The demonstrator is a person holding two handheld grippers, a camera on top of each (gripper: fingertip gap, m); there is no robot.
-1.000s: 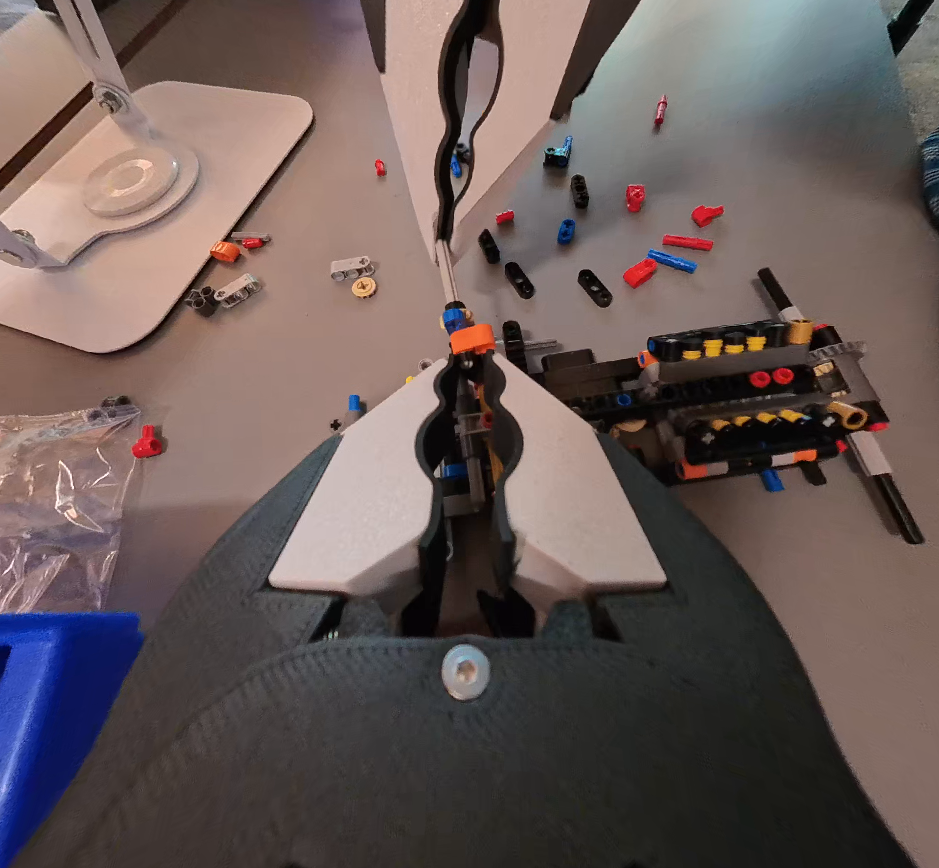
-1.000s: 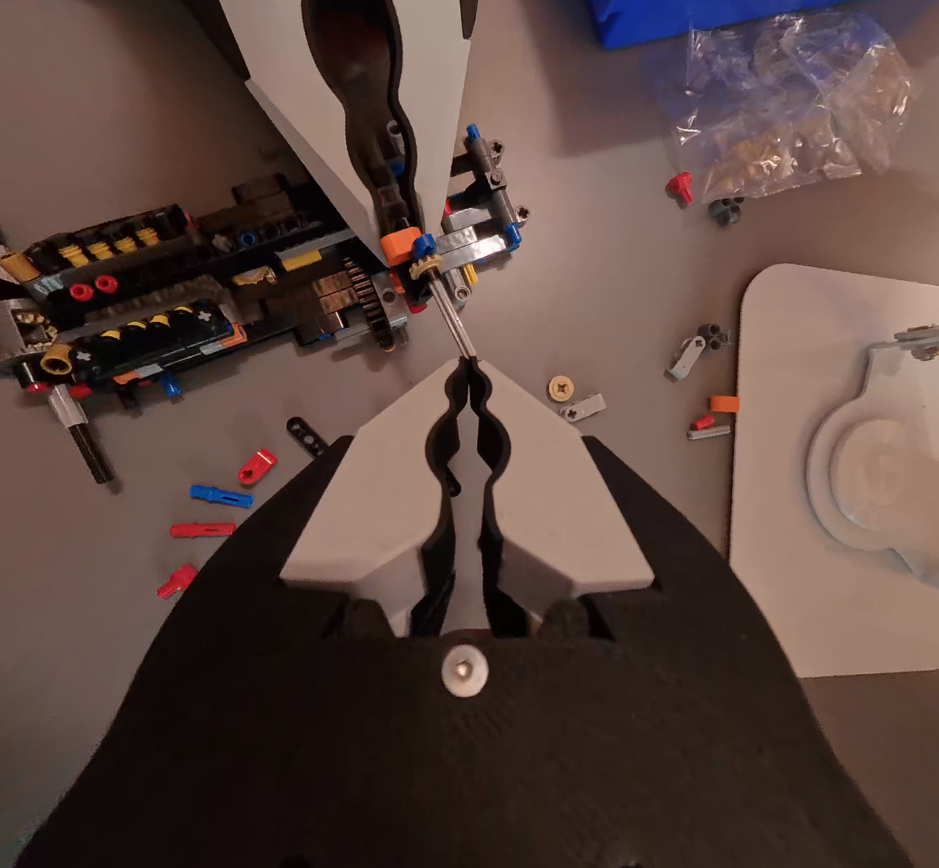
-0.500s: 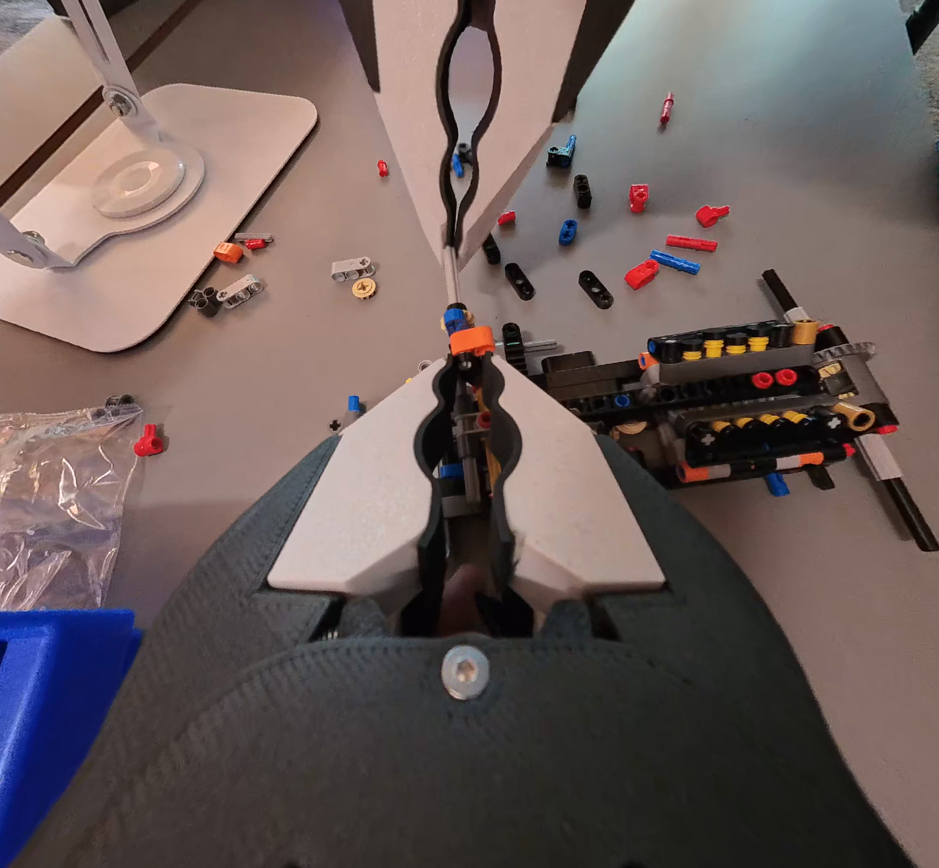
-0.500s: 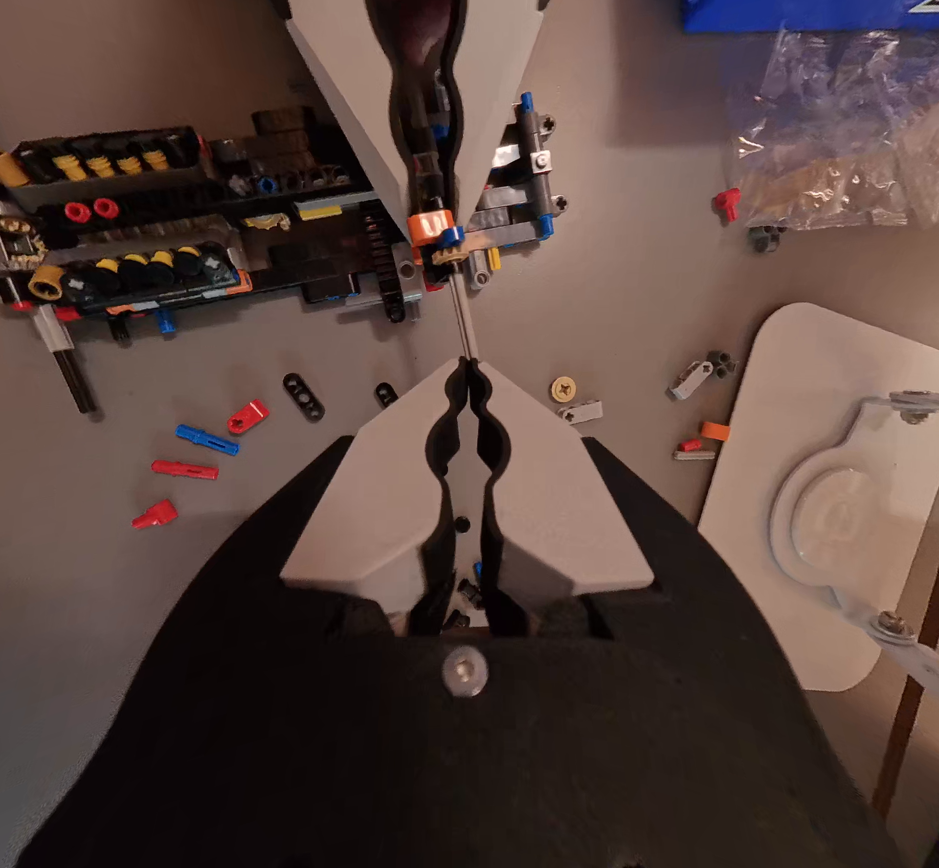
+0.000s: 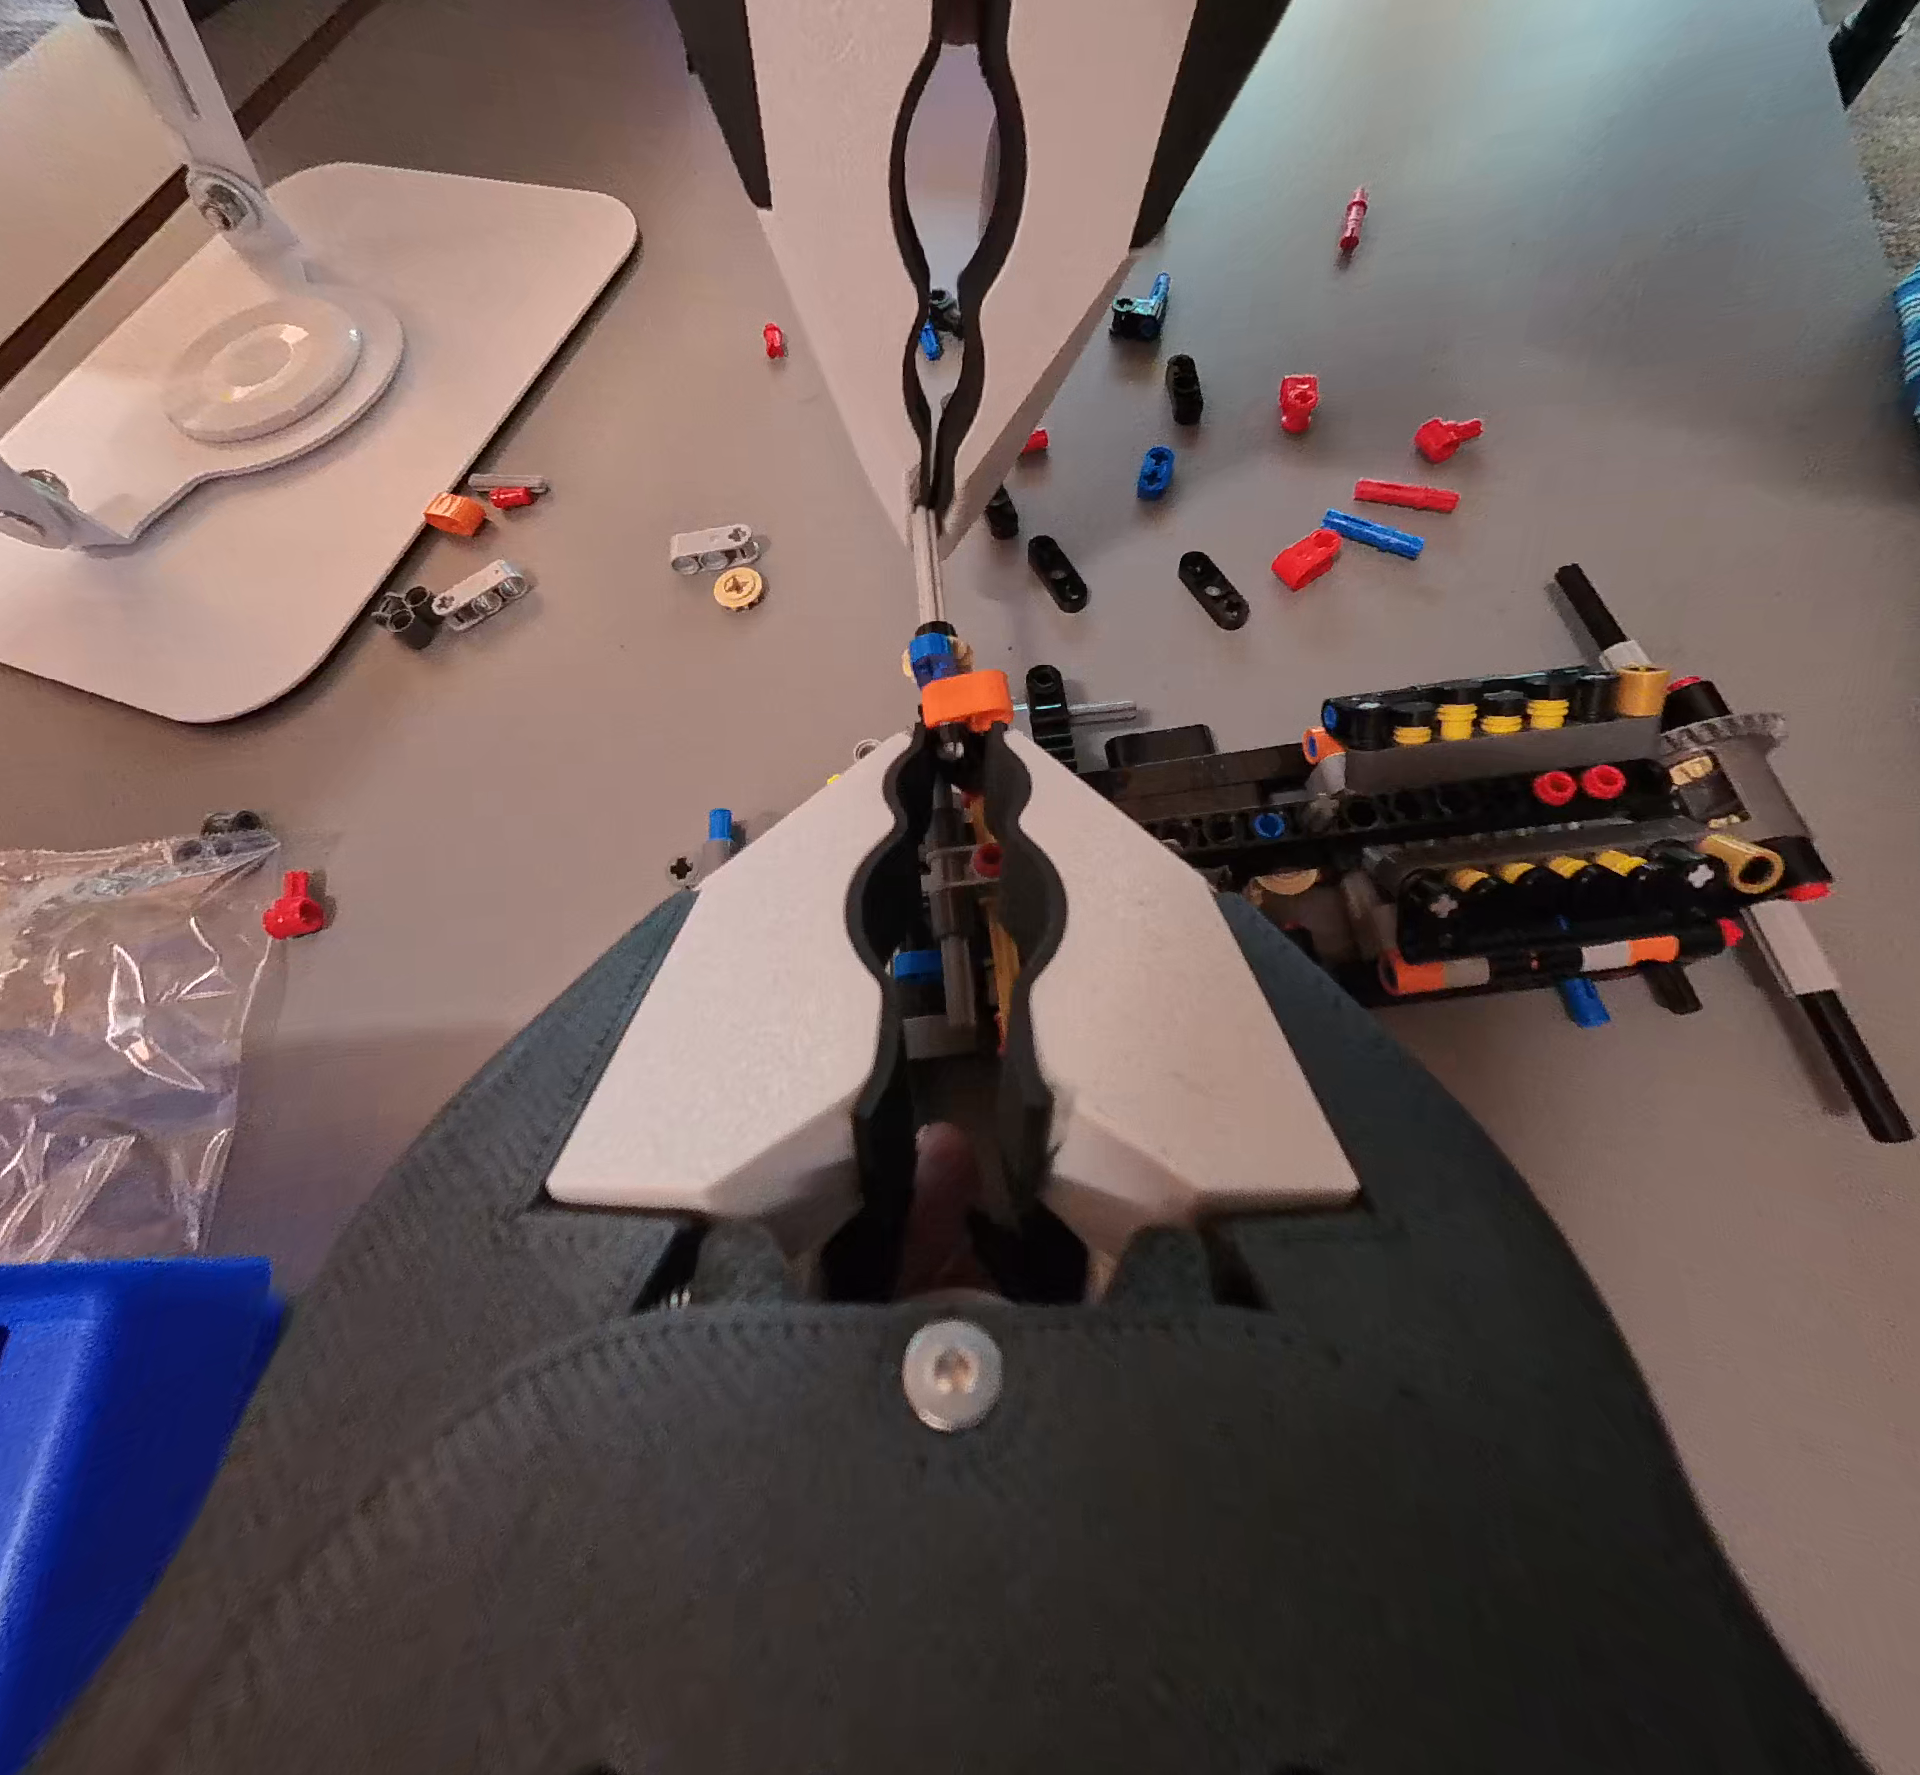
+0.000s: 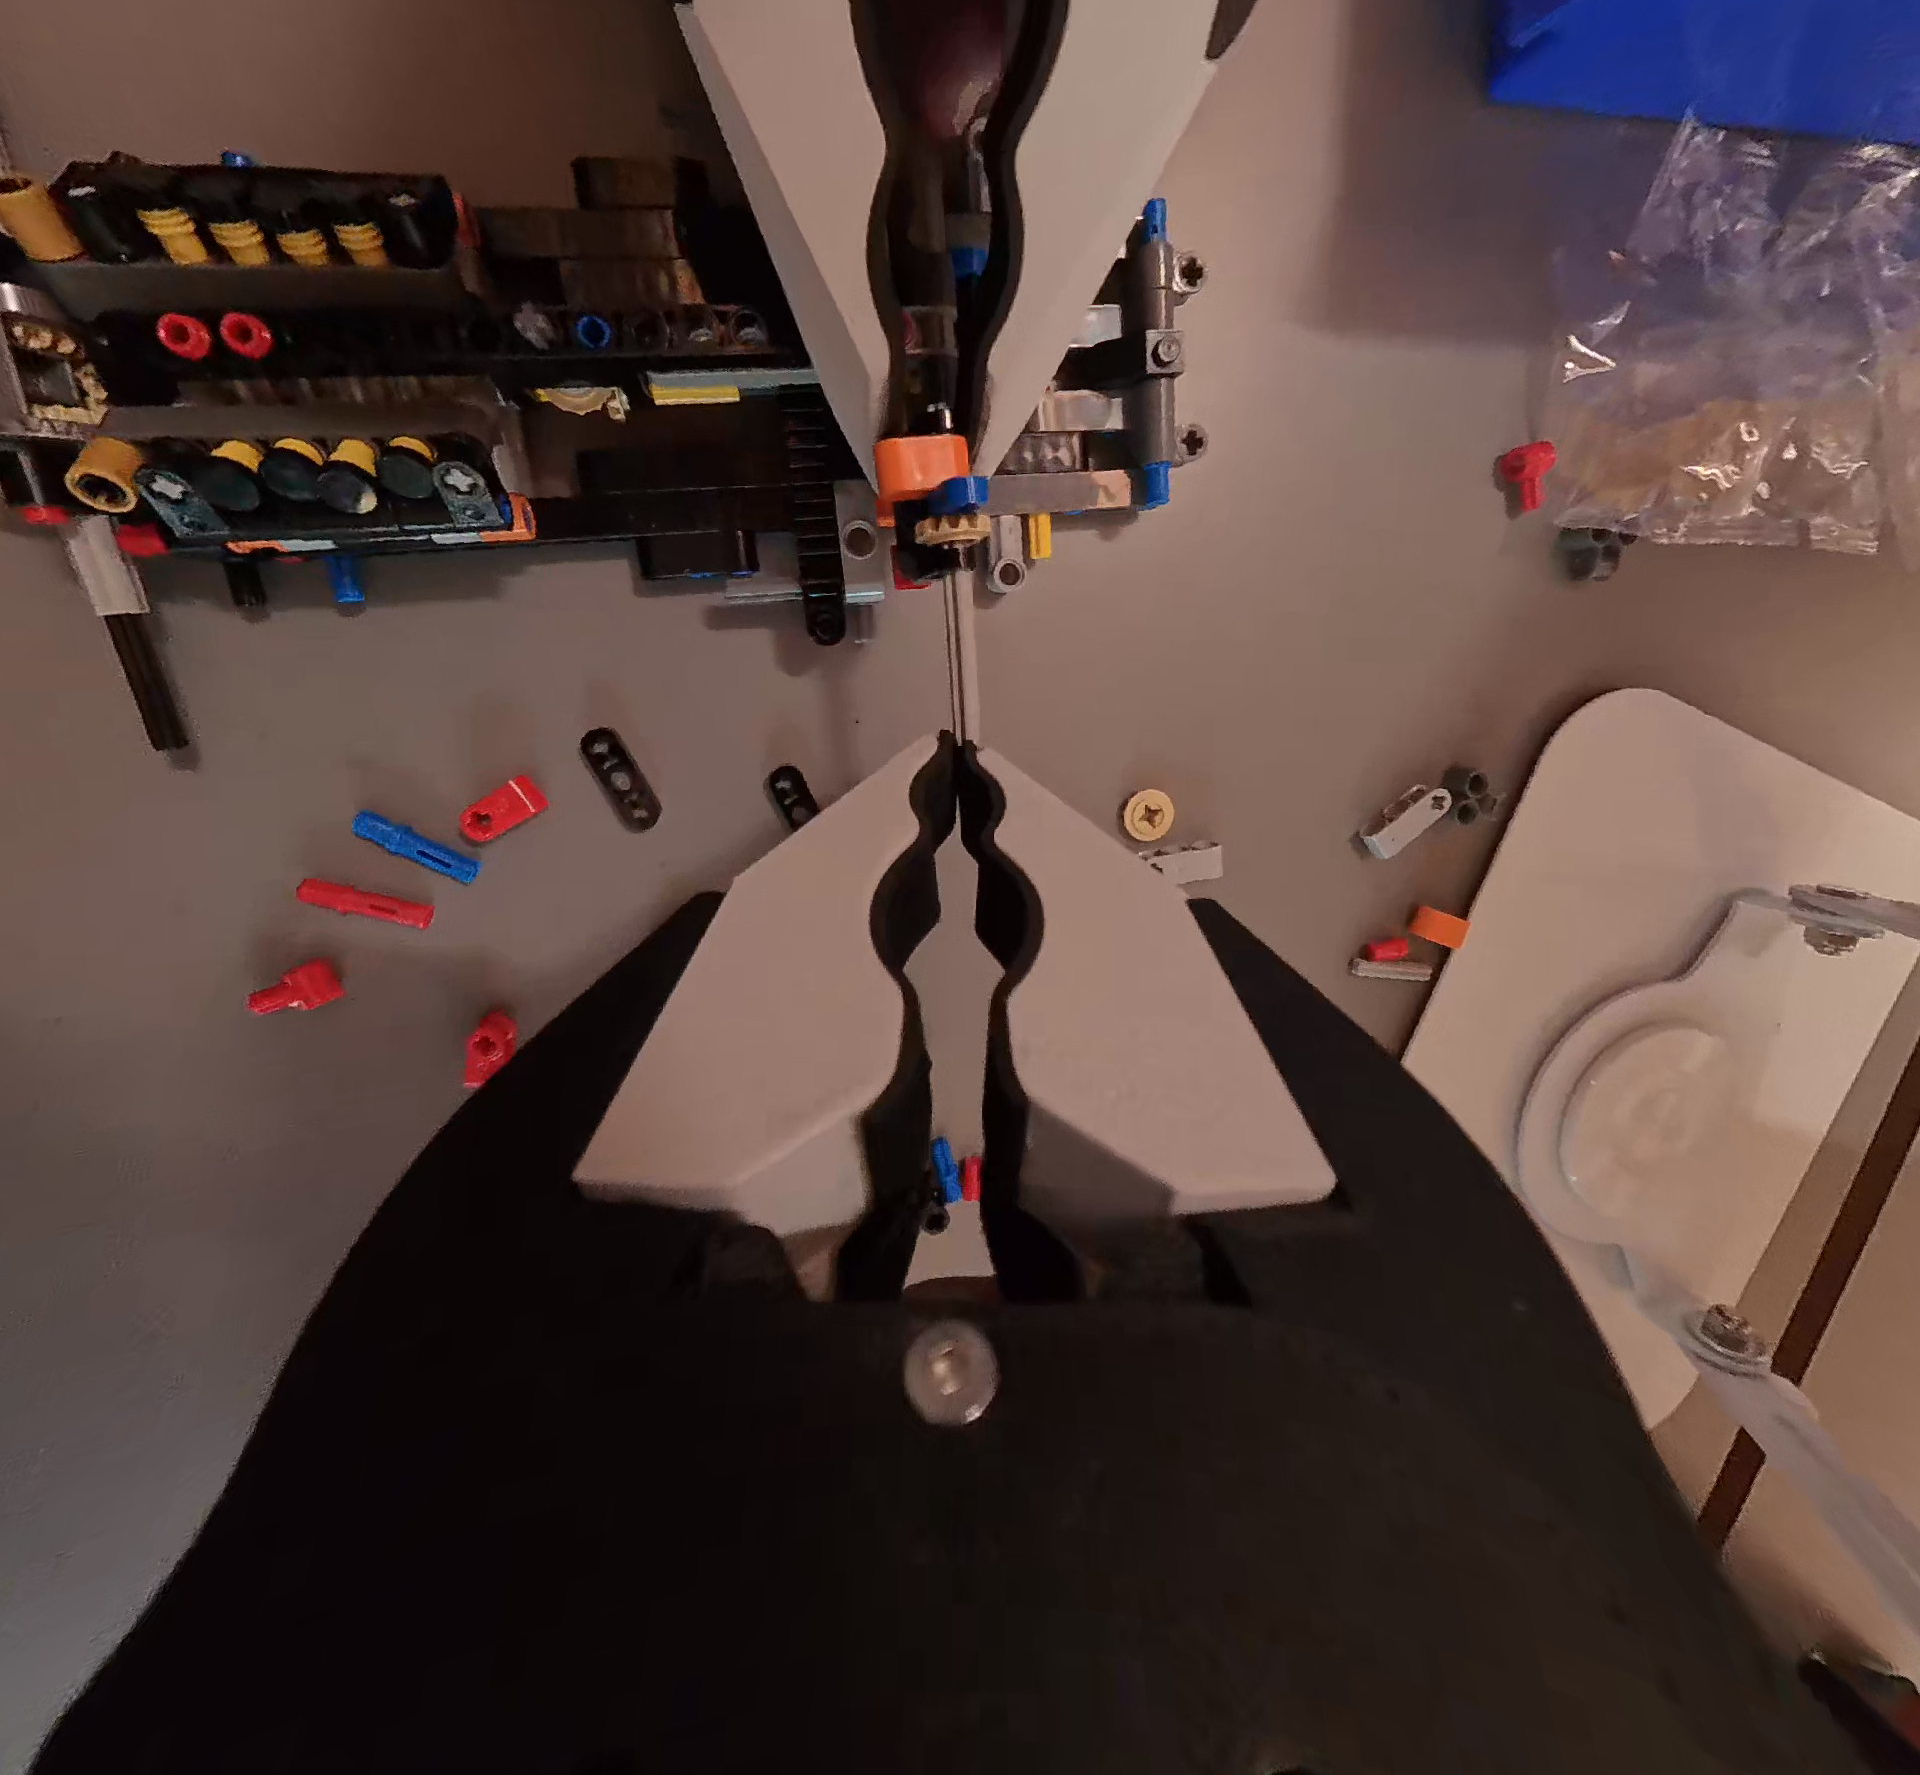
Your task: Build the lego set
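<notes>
We had the left hand-held gripper point(image 5: 951, 749) clamped on a small lego sub-assembly point(image 5: 961, 894), its orange collar point(image 5: 966, 697) poking just past the tips. Our right hand-held gripper point(image 6: 956, 743) pinched the far end of the thin grey axle point(image 6: 961, 655) running out of that collar. The big black lego build point(image 5: 1507, 852) lay on the tabletop point(image 5: 1558, 167) just beside us, loose red, blue and black pieces point(image 5: 1382, 520) scattered near it.

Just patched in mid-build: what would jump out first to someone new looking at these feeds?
Centre frame, the right gripper pinches a thin grey axle running into the small sub-assembly clamped in the left gripper. Beside them lies the long black lego build, with loose red and blue pins scattered on the table.
</notes>
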